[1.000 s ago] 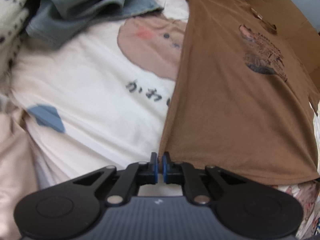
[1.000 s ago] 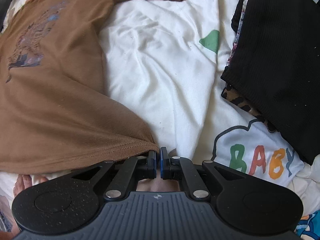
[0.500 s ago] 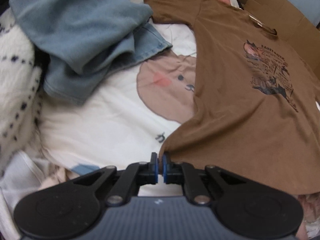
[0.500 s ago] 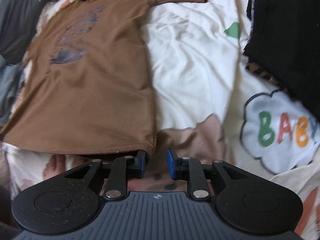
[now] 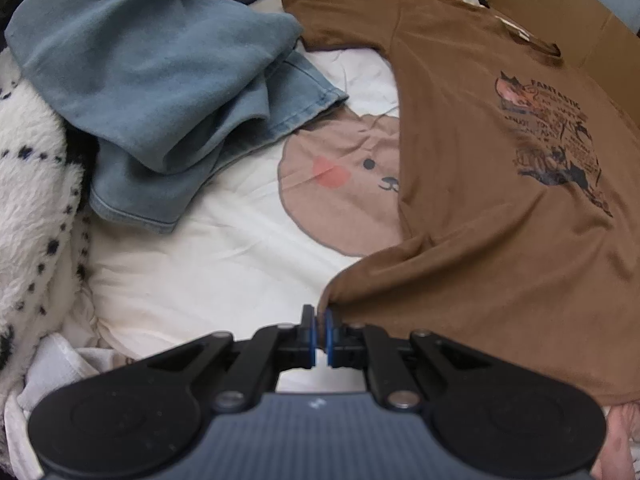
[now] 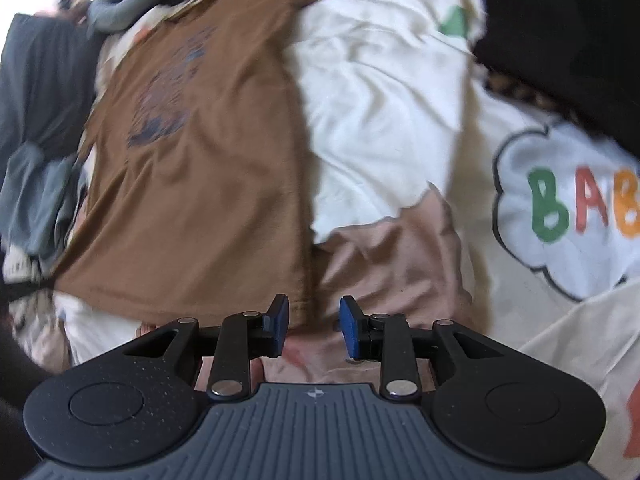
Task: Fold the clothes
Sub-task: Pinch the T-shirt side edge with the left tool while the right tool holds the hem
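A brown T-shirt (image 5: 500,216) with a dark chest print lies spread on a cream printed bed cover (image 5: 208,272). My left gripper (image 5: 319,334) is shut on the shirt's lower left hem corner, and the cloth puckers toward its pads. In the right wrist view the same T-shirt (image 6: 208,184) fills the left half. My right gripper (image 6: 313,326) has its jaws opening. The shirt's lower right hem corner lies flat on the cover between the blue pads (image 6: 280,318), which do not press on it.
A heap of blue denim clothes (image 5: 160,80) lies at the upper left, beside a white fleece with dark spots (image 5: 32,184). A cardboard box (image 5: 560,28) stands behind the shirt. Black clothes (image 6: 568,36) lie at the upper right, above a "BABY" cloud print (image 6: 568,208).
The right gripper let go of the shirt's hem corner and its jaws spread apart as it swung over the shirt. The left gripper kept its hold while its view shifted toward the denim heap.
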`<state>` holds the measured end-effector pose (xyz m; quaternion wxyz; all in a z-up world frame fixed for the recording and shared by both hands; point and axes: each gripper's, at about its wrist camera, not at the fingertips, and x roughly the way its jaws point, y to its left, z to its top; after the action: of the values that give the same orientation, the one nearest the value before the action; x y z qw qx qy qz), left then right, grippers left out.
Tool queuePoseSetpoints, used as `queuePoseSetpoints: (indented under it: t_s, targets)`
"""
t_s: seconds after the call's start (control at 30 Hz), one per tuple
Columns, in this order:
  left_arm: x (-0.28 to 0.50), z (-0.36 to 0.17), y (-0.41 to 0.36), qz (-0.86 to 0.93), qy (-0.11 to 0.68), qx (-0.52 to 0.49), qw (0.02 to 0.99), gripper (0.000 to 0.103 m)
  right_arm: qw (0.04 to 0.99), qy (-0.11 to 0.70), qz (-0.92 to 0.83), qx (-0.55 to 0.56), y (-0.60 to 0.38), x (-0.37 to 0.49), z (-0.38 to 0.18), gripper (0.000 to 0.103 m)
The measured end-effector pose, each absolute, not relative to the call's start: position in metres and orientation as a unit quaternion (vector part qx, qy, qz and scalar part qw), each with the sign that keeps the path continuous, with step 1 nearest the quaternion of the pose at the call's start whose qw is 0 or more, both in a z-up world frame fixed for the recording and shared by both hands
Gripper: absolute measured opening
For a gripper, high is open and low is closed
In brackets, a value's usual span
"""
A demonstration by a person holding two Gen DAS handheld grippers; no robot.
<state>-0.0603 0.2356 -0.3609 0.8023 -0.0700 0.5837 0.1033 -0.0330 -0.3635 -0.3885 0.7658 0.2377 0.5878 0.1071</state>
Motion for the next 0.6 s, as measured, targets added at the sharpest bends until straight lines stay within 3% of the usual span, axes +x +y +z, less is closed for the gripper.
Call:
queuePoseSetpoints:
  t_s: [0.47,0.53,0.57,0.6]
  targets:
    - [-0.072,-0.36,0.235,0.096,0.591,-0.082,0.797,0.005,0.74,0.625,0.109,0.225,-0.33,-0.015,-0.432,0.033]
    - [-0.074,-0.359,0.235,0.095,0.589,-0.085,0.798,0.005,0.739,0.625,0.108,0.225,-0.329,-0.014,-0.433,0.026]
    - [-0.074,-0.358,0.235,0.095,0.589,-0.086,0.798,0.005,0.737,0.628,0.108,0.224,-0.329,-0.014,-0.432,0.011]
    - [-0.075,-0.357,0.235,0.094,0.589,-0.086,0.798,0.005,0.735,0.631,0.108,0.223,-0.329,-0.014,-0.432,0.007]
